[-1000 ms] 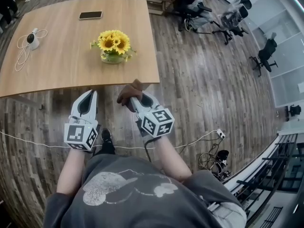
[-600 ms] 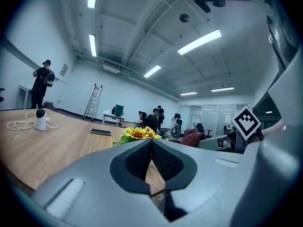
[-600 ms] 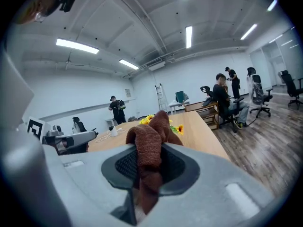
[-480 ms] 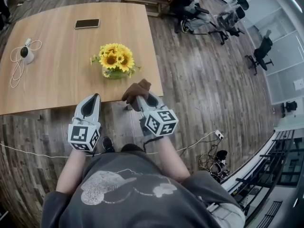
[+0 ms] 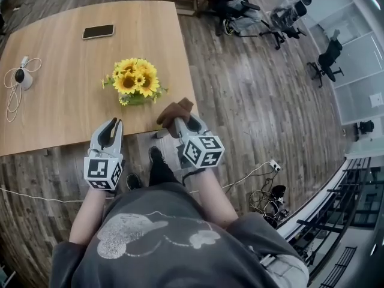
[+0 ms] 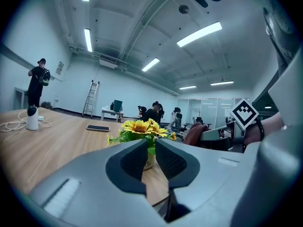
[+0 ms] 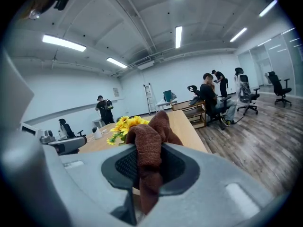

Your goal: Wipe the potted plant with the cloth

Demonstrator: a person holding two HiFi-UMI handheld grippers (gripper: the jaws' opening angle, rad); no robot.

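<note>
Grey cotton, the person's T-shirt [image 5: 156, 245], fills the bottom of the head view, and both forearms reach up the frame from it. Left of centre, the left gripper [image 5: 111, 123] has its tips over the near edge of the wooden table [image 5: 60, 107]. Its jaws have just been opening and stand a narrow slit apart, with nothing between them. Right of centre, the right gripper [image 5: 180, 122] is clamped on a brown cloth [image 5: 172, 109], which bunches above the jaw tips and, in the right gripper view, hangs down below them. Just beyond both, towards the table's right side, stands the potted plant [image 5: 133, 81], yellow sunflowers in a small pale pot, apart from cloth and jaws alike. Farther up the tabletop lies a dark phone [image 5: 98, 31], and at the left edge sits a small white device [image 5: 22, 77] with a looped cable. Office chairs [image 5: 329, 60] stand at the upper right.
</note>
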